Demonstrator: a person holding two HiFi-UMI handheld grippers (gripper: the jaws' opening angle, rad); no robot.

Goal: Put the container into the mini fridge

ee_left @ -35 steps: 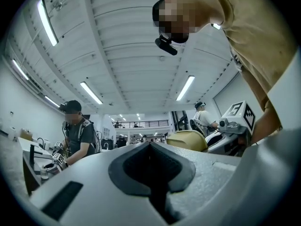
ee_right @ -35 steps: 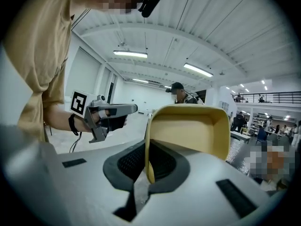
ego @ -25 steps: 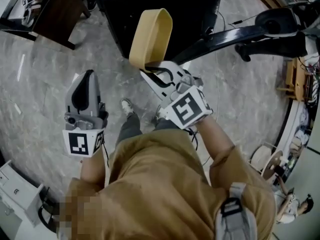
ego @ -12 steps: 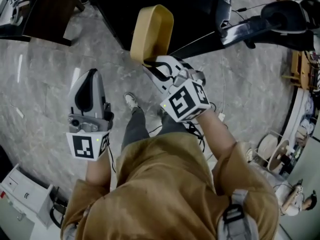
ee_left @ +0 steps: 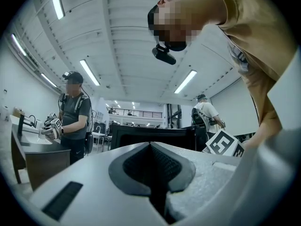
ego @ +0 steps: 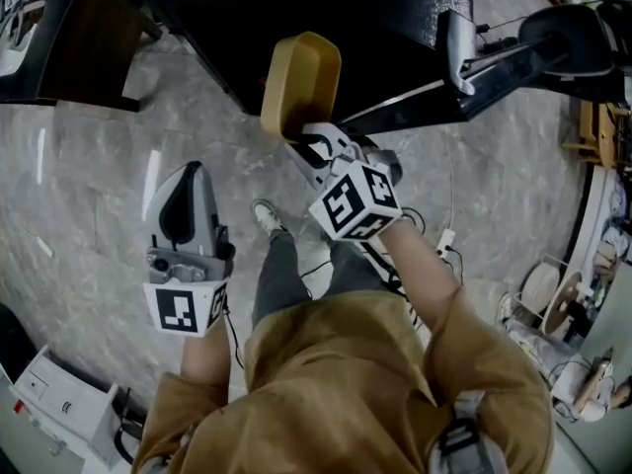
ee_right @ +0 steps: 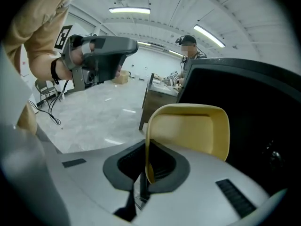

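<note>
A yellow, tray-like container [ego: 299, 79] hangs tilted on edge in front of the black mini fridge [ego: 336, 8]. My right gripper [ego: 299, 134] is shut on its rim. In the right gripper view the container [ee_right: 190, 131] stands up from the jaws, its thin left rim pinched at my right gripper [ee_right: 146, 171], with the fridge's dark body [ee_right: 249, 102] just right of it. My left gripper [ego: 190, 171] floats to the left over the marble floor, shut and holding nothing. From the left gripper view my left gripper [ee_left: 153, 149] points level at the fridge [ee_left: 150, 134].
A dark door panel with a pale edge [ego: 456, 47] juts out to the fridge's right. A brown desk [ego: 89, 28] stands at the far left, a white box [ego: 54, 403] at the near left. Cables [ego: 446, 237] trail on the floor. Other people [ee_left: 73, 112] stand in the background.
Both hands have come down. The right gripper has carried the container lower and nearer the fridge. The left gripper has sunk a little and stays shut.
</note>
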